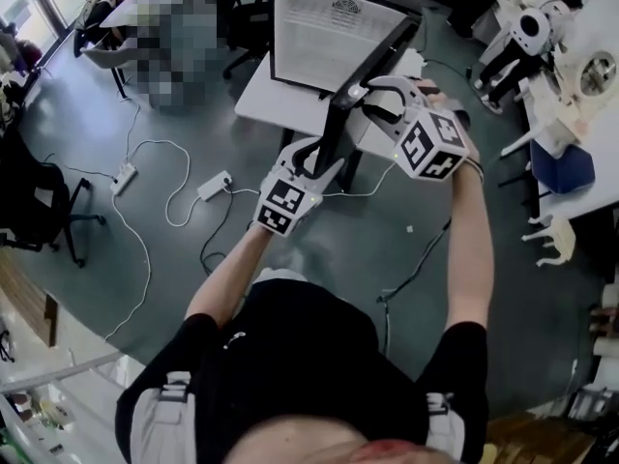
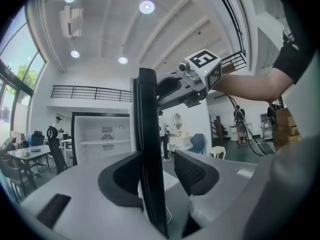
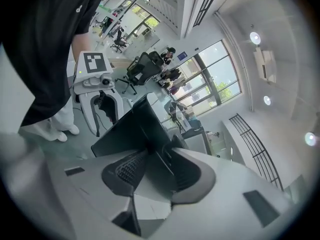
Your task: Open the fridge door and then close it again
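From above, the fridge [image 1: 319, 27] stands with its white inside showing and its black door [image 1: 372, 61] swung out towards me. My left gripper [image 1: 324, 162] straddles the door's edge lower down. In the left gripper view the door [image 2: 147, 134] runs between the jaws, close against the left pad, with a gap to the right pad [image 2: 195, 171]. My right gripper [image 1: 372, 93] sits at the door's top. In the right gripper view the door [image 3: 132, 129] passes between its open jaws [image 3: 155, 166], and the left gripper [image 3: 102, 101] shows beyond it.
Power strips [image 1: 215, 186] and cables lie on the grey floor left of the fridge. A black office chair [image 1: 48, 211] stands at the far left. White chairs [image 1: 556, 240] and benches line the right side. A desk with a seated person is at the back left.
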Available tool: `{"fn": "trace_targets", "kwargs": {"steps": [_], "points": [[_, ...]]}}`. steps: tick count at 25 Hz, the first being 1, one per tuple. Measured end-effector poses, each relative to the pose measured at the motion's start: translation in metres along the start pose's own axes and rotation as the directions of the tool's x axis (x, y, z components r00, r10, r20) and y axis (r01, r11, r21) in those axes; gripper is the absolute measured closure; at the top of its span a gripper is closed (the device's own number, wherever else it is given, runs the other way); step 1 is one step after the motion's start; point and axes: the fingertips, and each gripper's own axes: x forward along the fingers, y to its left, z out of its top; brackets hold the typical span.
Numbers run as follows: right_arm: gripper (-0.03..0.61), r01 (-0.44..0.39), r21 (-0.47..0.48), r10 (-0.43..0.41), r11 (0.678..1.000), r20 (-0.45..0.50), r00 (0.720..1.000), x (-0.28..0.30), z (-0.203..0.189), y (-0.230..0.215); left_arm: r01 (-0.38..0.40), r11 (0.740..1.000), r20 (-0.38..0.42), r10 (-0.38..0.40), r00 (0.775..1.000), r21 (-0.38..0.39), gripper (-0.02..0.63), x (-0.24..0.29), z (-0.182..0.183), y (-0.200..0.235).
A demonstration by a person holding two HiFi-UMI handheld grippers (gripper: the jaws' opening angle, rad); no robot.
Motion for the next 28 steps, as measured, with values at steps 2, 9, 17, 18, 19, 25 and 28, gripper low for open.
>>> {"fn": "trace_targets", "kwargs": {"steps": [2, 9, 17, 18, 19, 25, 28], "points": [[0.448, 0.000, 0.005, 0.000, 1.000, -0.023, 1.000, -0.016, -0.012, 0.004, 0.026, 1.000, -0.001, -0.026, 1.000, -0.002, 0.422, 0.007, 0.003, -0.020], [0.445, 0.079, 0.040, -0.076, 0.996, -0.058, 0.995, -0.035, -0.027, 0.006, 0.046, 0.999, -0.036, -0.047, 0.998, -0.016, 0.422, 0.015, 0.007, -0.043], [0.561, 0.275, 0.586, -0.403, 0.762, 0.097, 0.910, -0.064, -0.026, 0.021, 0.032, 0.994, -0.008, -0.033, 0.999, -0.104, 0.424, -0.013, 0.012, -0.026], [0.563, 0.267, 0.655, -0.444, 0.707, 0.117, 0.888, -0.068, -0.028, 0.028, 0.031, 0.993, -0.006, -0.032, 0.999, -0.116, 0.428, -0.016, 0.012, -0.025], [0.565, 0.258, 0.714, -0.489, 0.651, 0.135, 0.862, -0.072, -0.030, 0.034, 0.030, 0.992, -0.003, -0.031, 1.000, -0.124, 0.435, -0.019, 0.012, -0.024], [0.581, 0.311, 0.935, -0.657, 0.169, -0.129, 0.743, -0.087, -0.067, 0.076, -0.060, 0.981, 0.044, 0.069, 0.997, -0.183, 0.612, -0.031, 0.011, -0.009], [0.584, 0.268, 0.962, -0.613, -0.062, -0.248, 0.750, -0.080, -0.088, 0.113, -0.073, 0.978, 0.031, 0.080, 0.996, -0.193, 0.614, -0.033, 0.003, -0.010]]}}
